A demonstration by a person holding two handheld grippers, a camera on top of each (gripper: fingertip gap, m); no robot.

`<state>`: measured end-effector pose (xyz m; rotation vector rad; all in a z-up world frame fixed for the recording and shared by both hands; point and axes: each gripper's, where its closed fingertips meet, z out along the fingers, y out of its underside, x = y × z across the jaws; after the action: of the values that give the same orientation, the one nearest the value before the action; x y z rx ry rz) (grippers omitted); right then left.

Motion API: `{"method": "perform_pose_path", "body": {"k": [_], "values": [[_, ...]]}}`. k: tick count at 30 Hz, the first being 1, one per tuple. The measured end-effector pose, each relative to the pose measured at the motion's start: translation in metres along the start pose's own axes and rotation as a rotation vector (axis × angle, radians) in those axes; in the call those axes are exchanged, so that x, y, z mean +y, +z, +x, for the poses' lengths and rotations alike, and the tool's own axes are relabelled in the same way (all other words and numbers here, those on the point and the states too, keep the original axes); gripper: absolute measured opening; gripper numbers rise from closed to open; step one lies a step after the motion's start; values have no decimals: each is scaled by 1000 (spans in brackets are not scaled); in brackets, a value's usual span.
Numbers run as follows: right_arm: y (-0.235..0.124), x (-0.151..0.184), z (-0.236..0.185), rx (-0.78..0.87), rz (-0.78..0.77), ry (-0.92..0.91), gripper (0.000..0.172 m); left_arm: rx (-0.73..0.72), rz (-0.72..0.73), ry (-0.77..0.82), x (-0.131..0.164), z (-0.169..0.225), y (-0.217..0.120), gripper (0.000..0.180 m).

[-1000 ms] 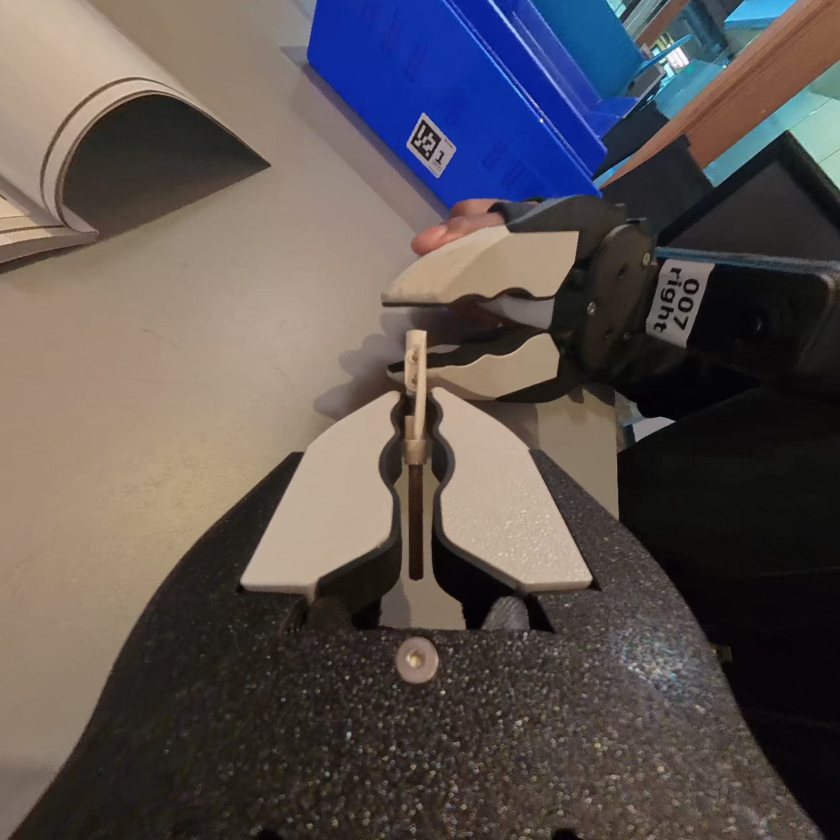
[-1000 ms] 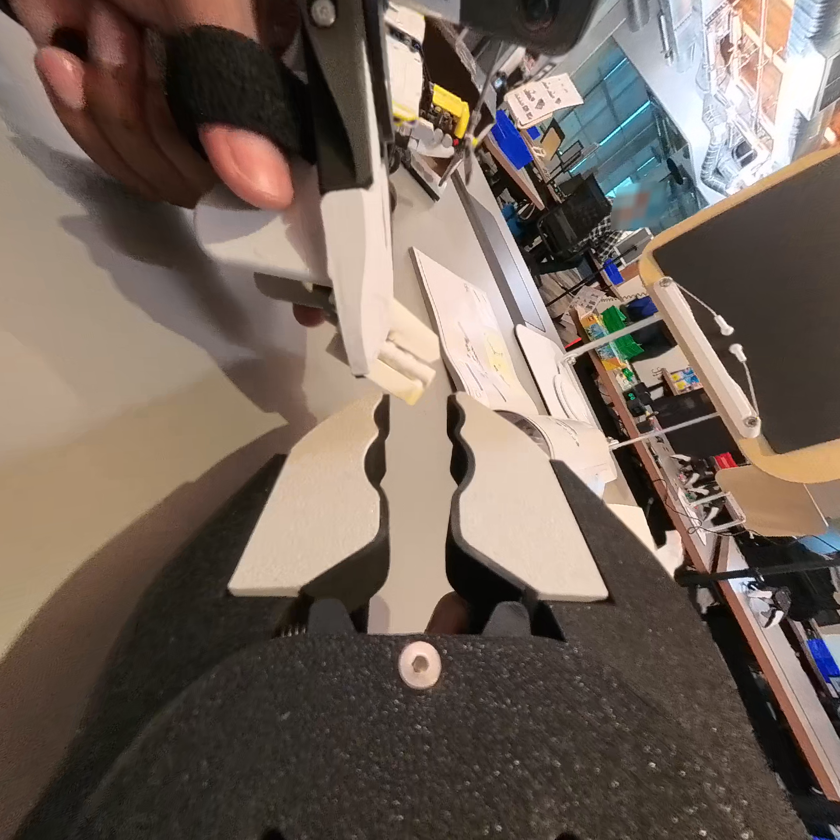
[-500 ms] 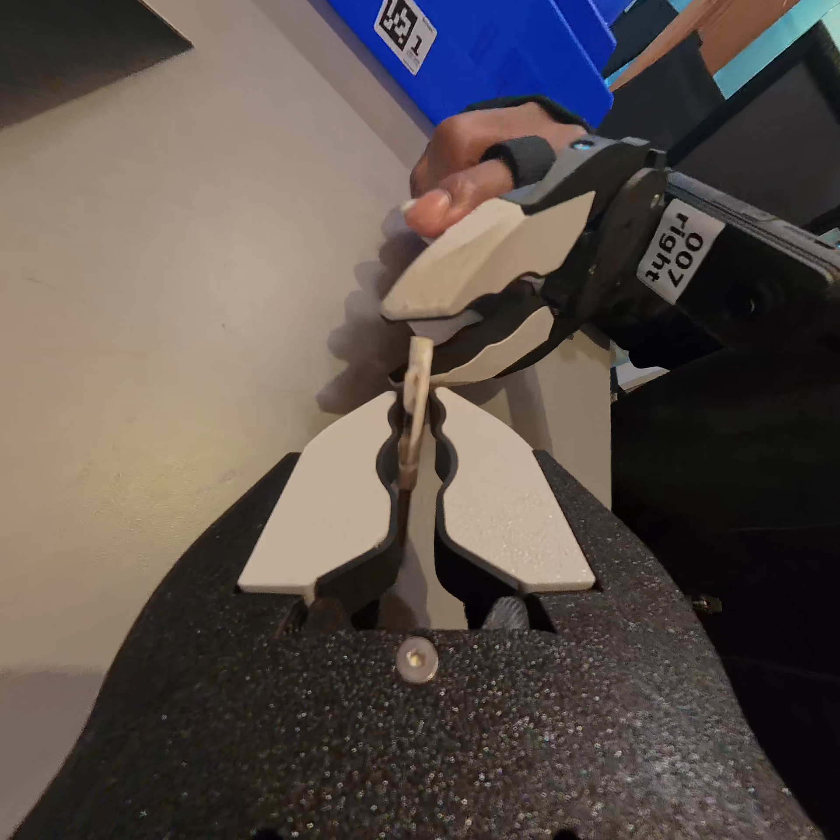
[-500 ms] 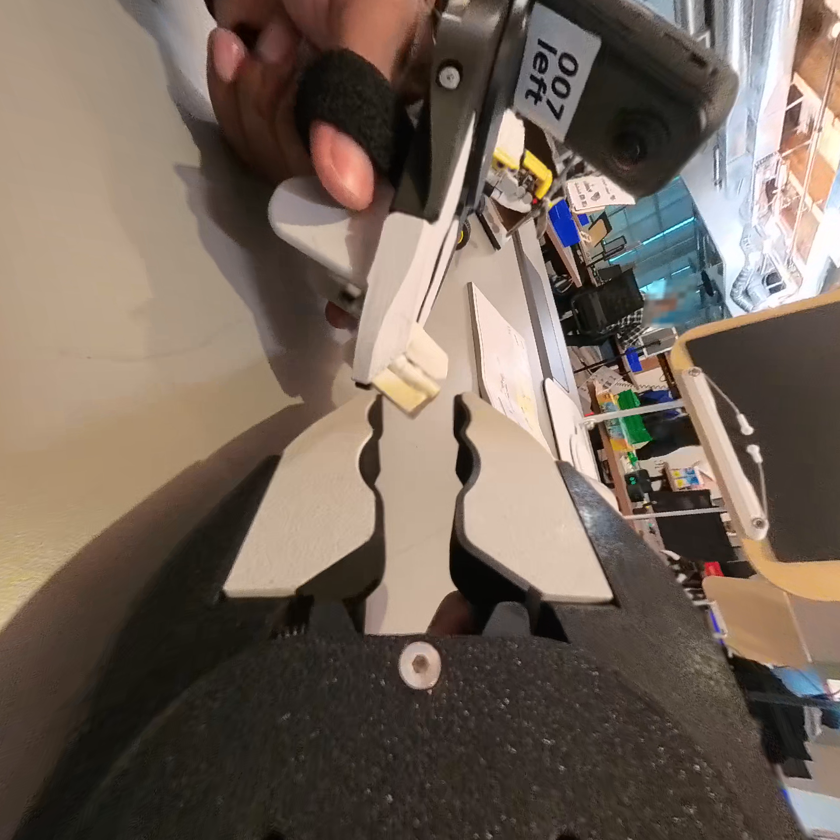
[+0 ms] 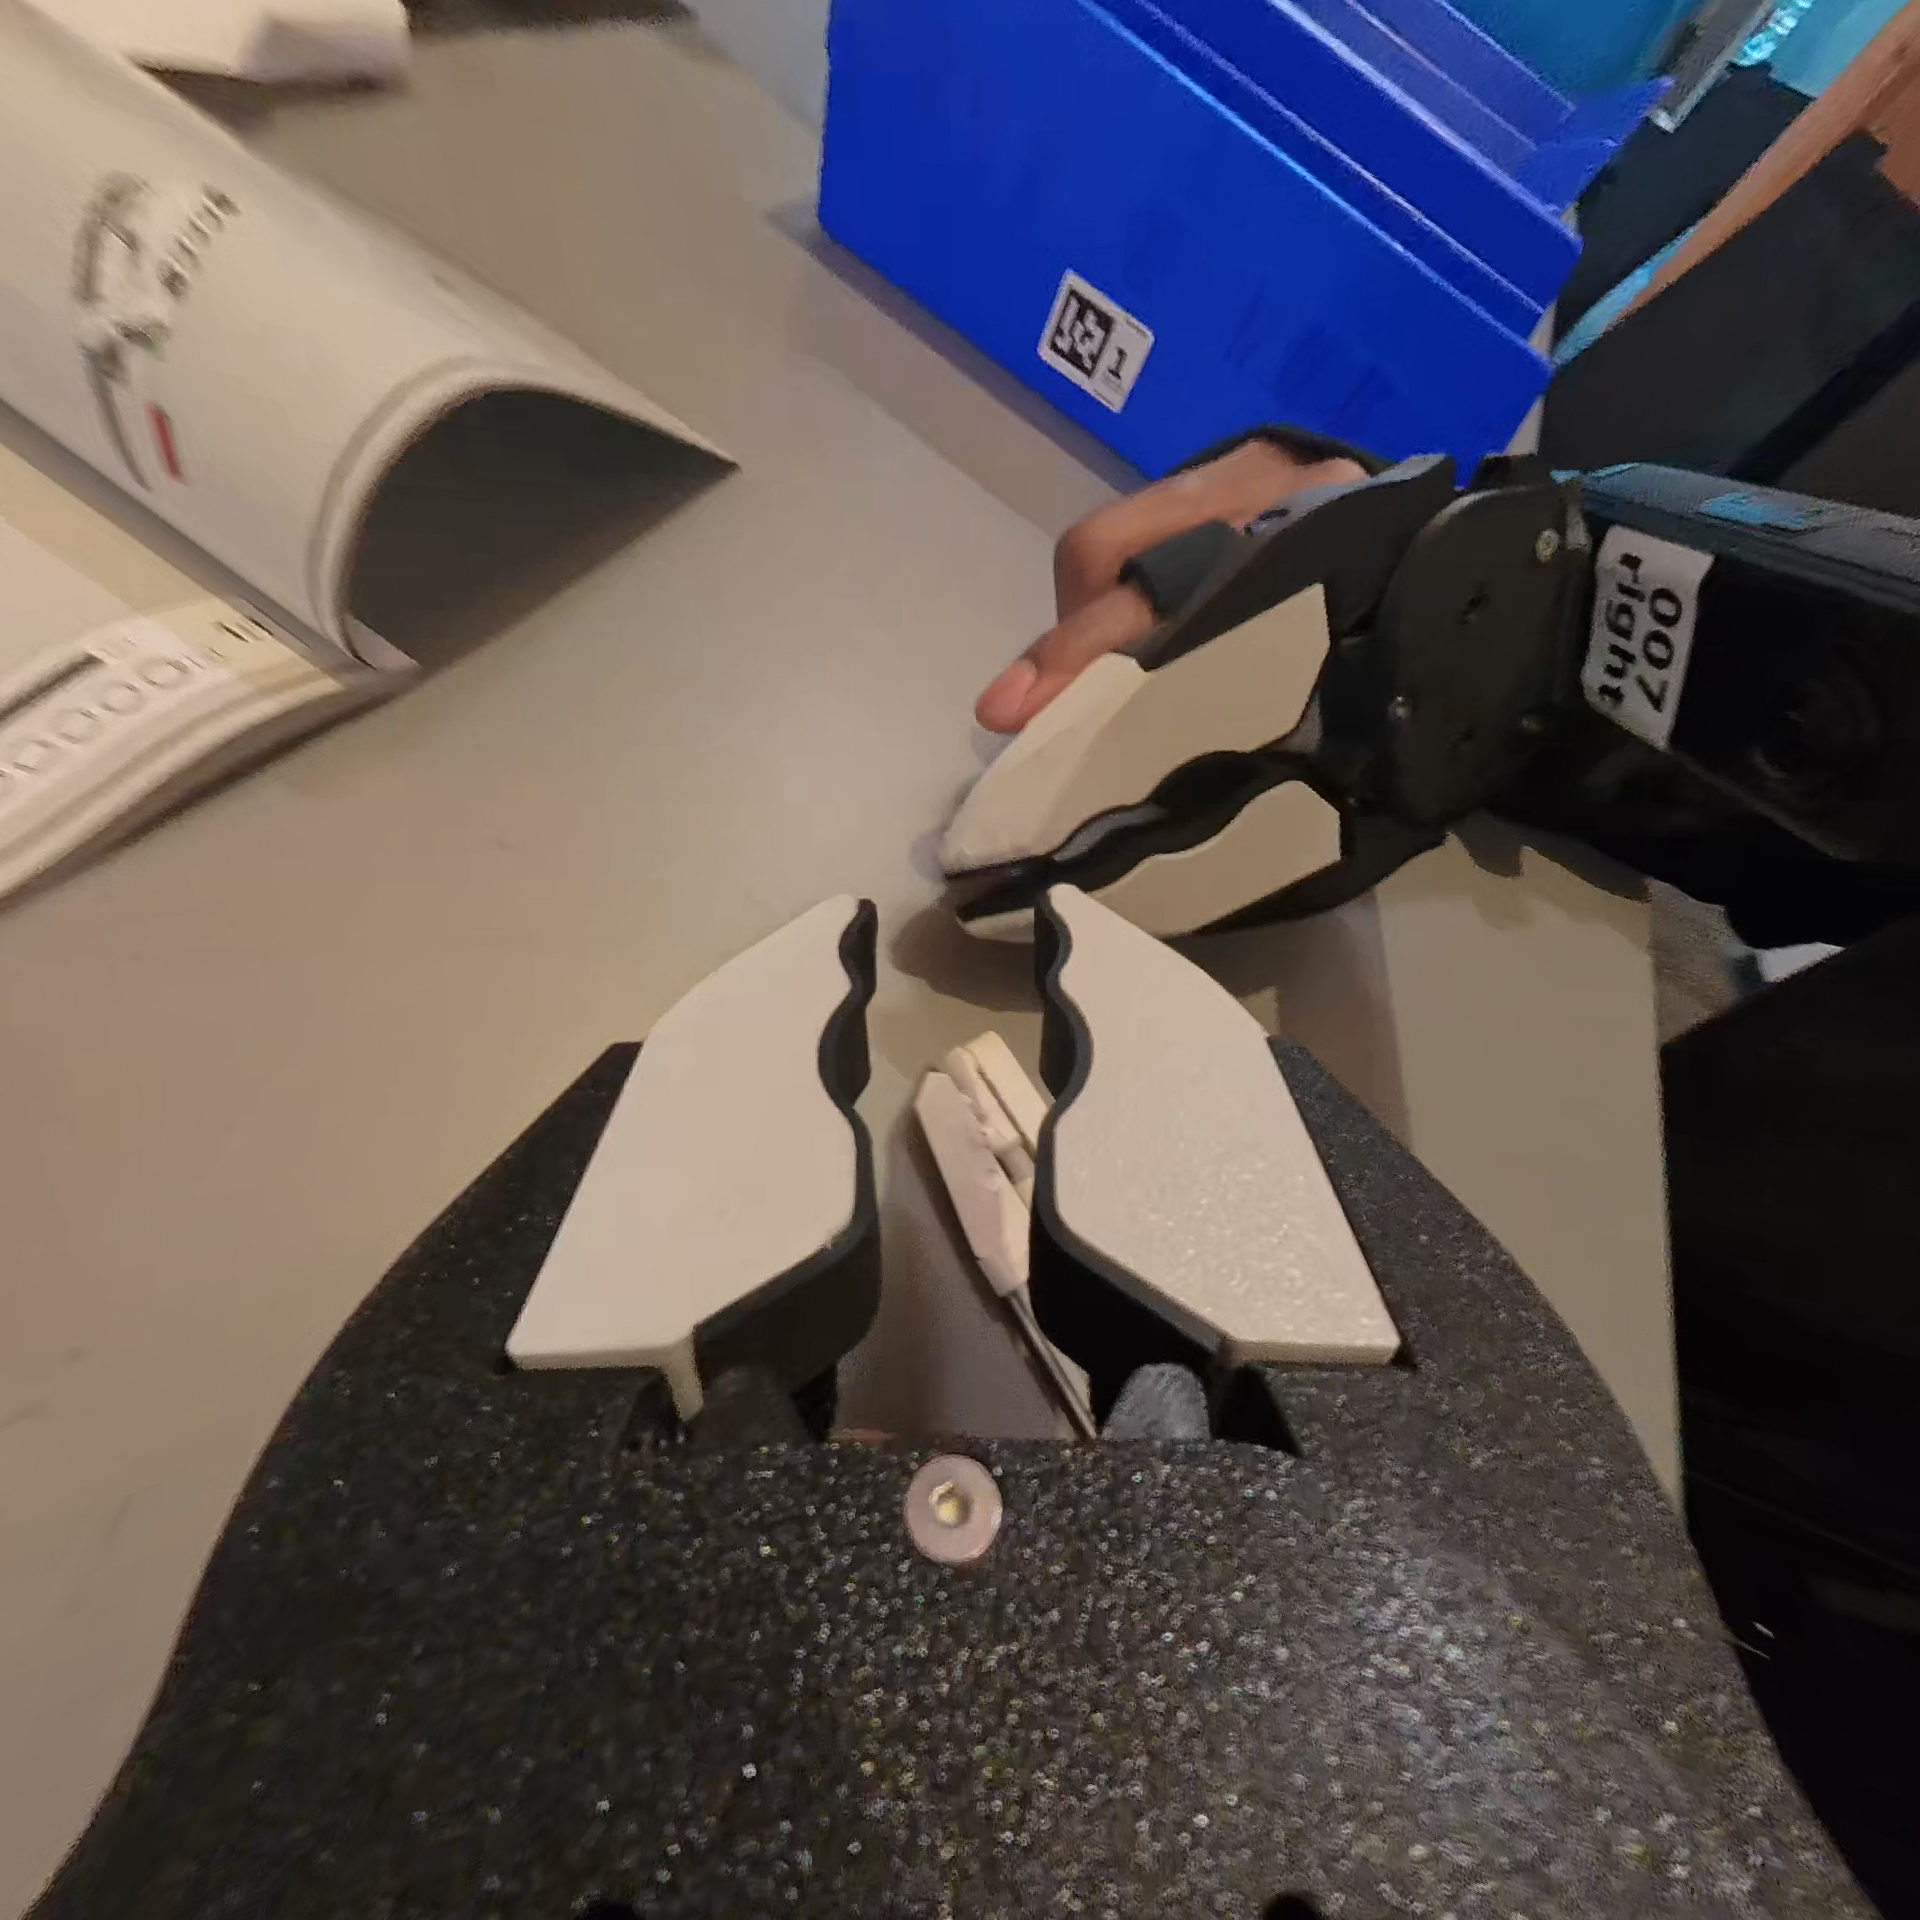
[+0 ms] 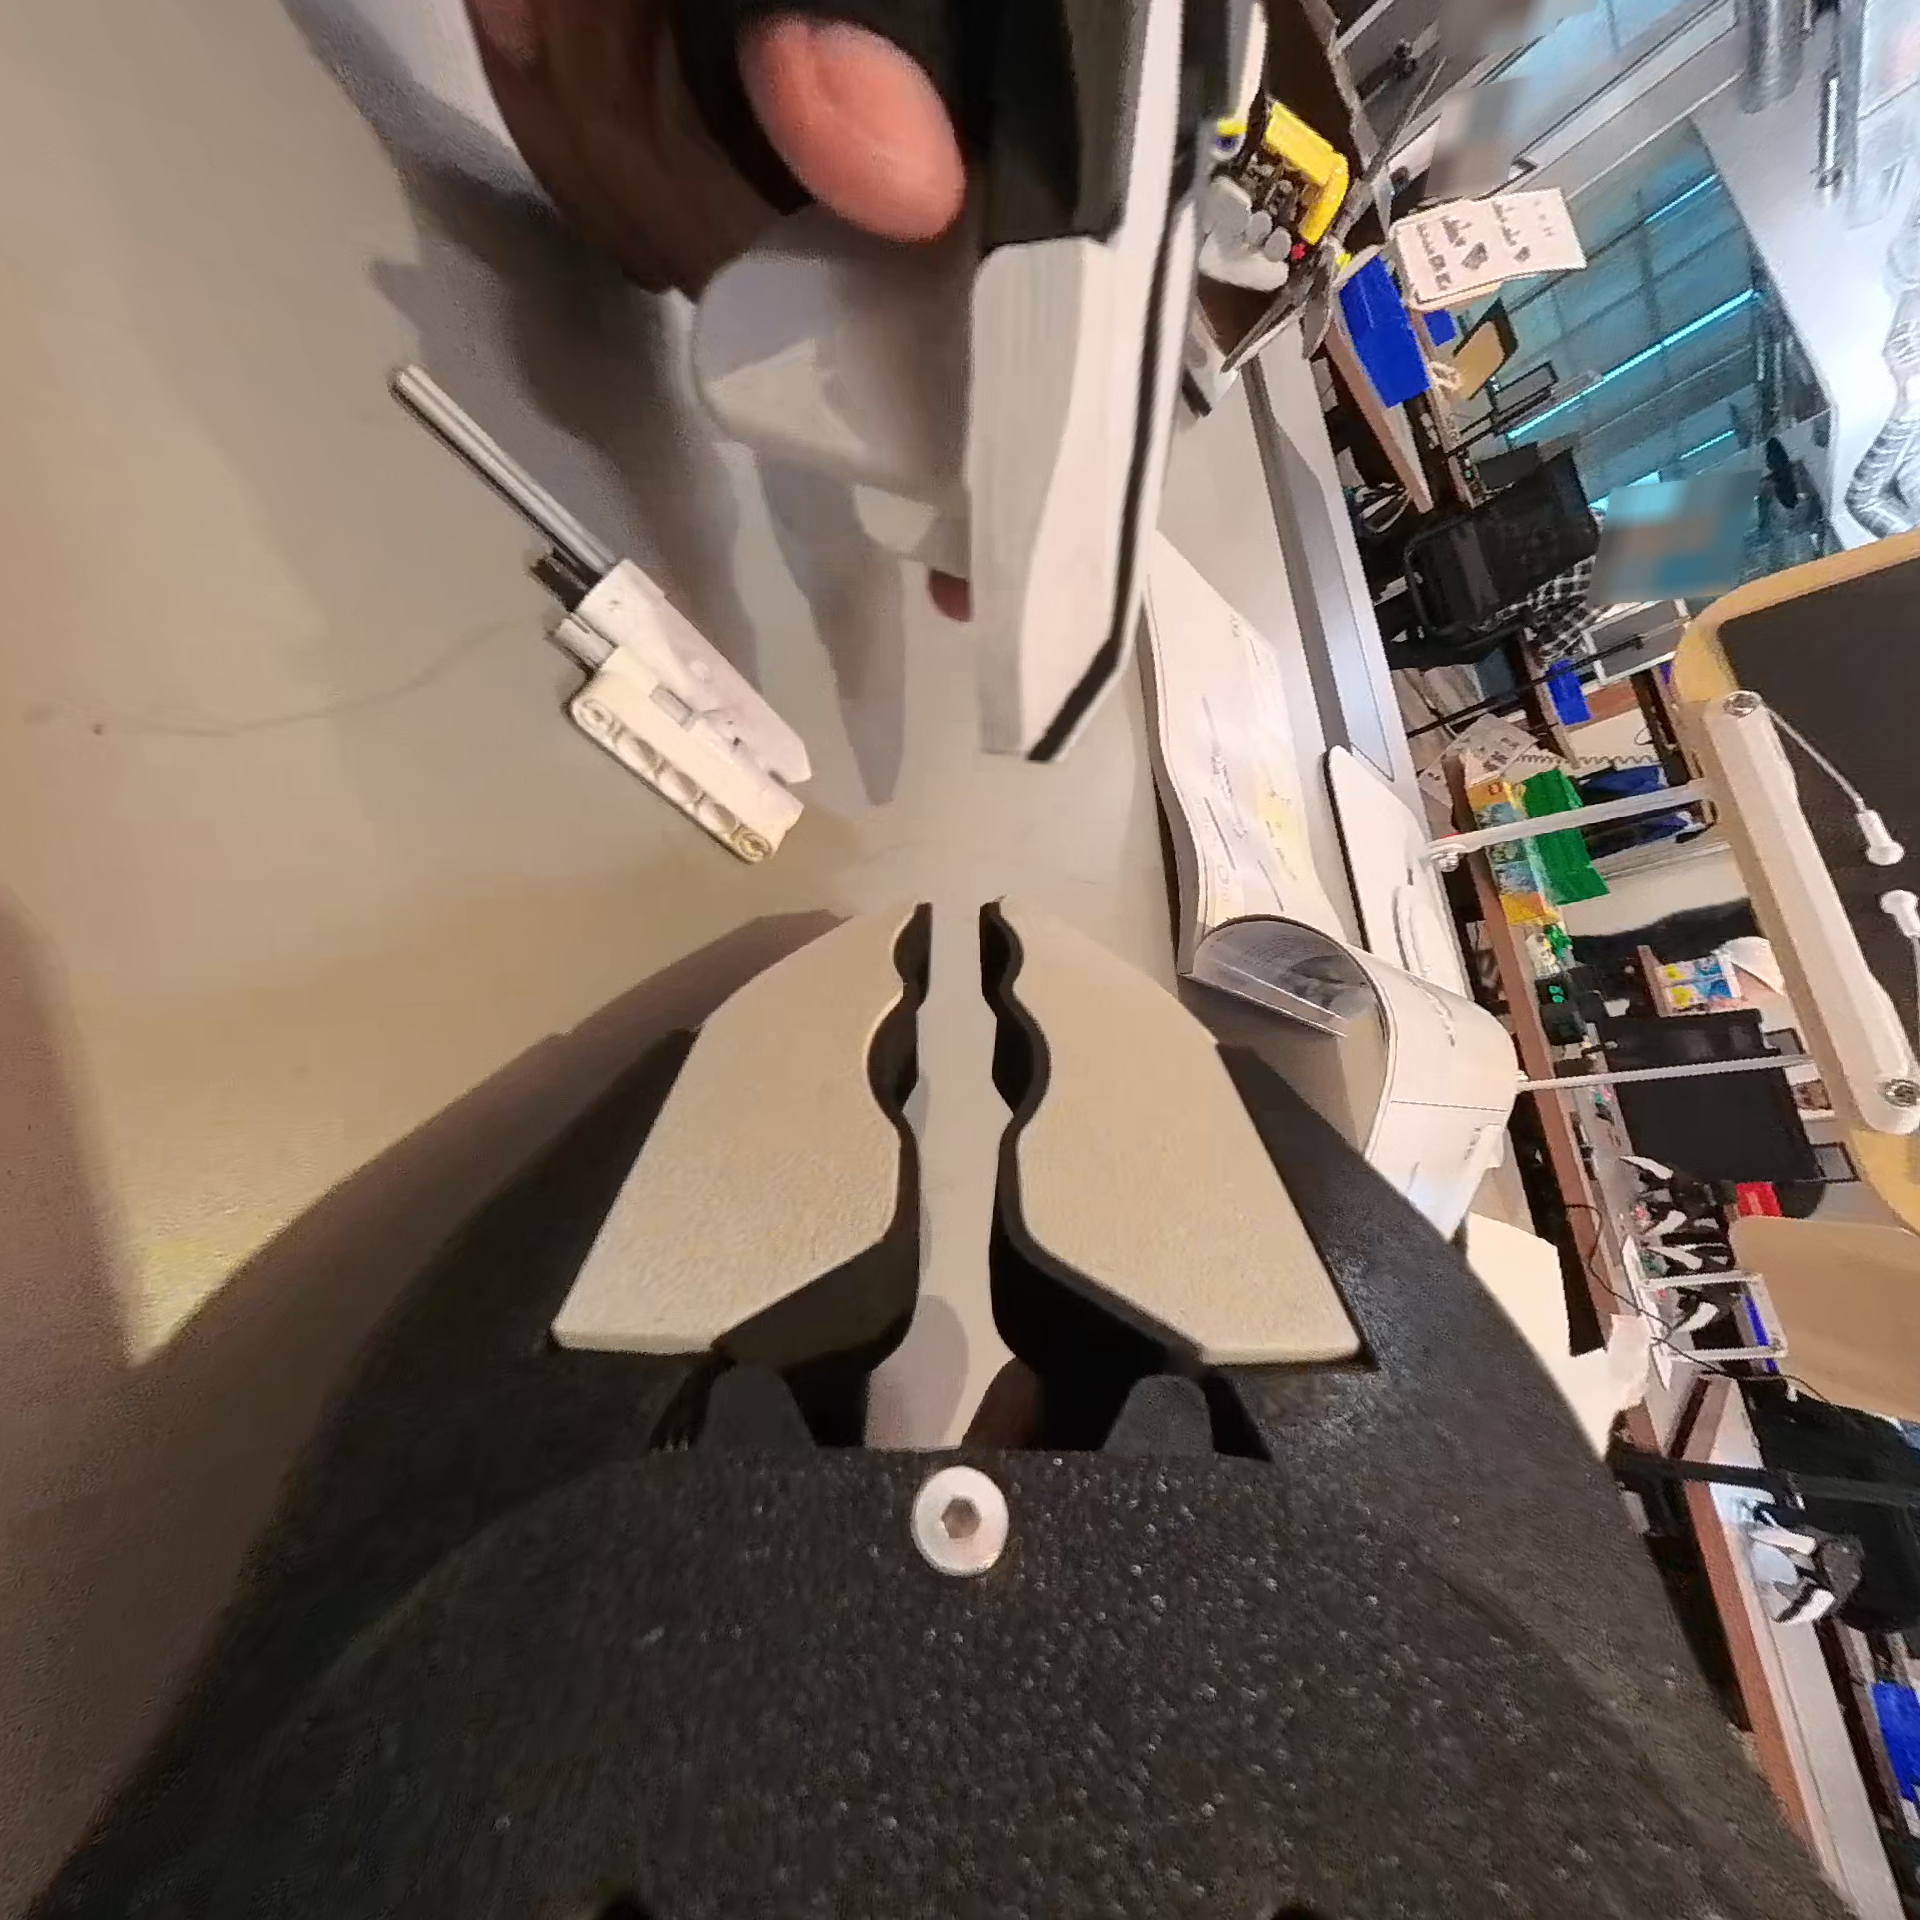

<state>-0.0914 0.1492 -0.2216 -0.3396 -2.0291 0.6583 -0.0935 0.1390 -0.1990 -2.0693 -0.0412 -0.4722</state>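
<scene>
Matt white plastic piece (image 6: 686,707) with metal pin (image 6: 488,468).

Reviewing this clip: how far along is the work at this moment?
Done: the white part with a metal pin lies flat on the table. In hand: nothing. The left gripper stands open over the part, and the right gripper is nearly closed with only bare table showing between its fingers. Left: these views do not show it.

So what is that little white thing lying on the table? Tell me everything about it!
The little white piece looks like plastic building parts joined together: a flat beam with a row of round holes, a blockier part beside it, and a thin grey metal-looking rod sticking out one end. It lies flat on the grey table. The left gripper is above it, fingers apart, and does not grip it.
</scene>
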Motion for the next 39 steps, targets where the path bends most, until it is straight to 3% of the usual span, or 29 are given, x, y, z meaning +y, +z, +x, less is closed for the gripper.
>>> {"method": "perform_pose_path", "body": {"k": [7,17,31,39], "values": [[1,0,-3,-27,-5,36,11,-98,99,77,-12,-9,-3,29],[4,4,2,19,-46,44,10,-188,96,181,-8,-16,1,28],[2,28,64,334,-91,263,11,-210,209,203,-21,-19,-7,28],[14,48,81,383,-171,260,11,-195,265,140,-27,-24,-15,28]]}}
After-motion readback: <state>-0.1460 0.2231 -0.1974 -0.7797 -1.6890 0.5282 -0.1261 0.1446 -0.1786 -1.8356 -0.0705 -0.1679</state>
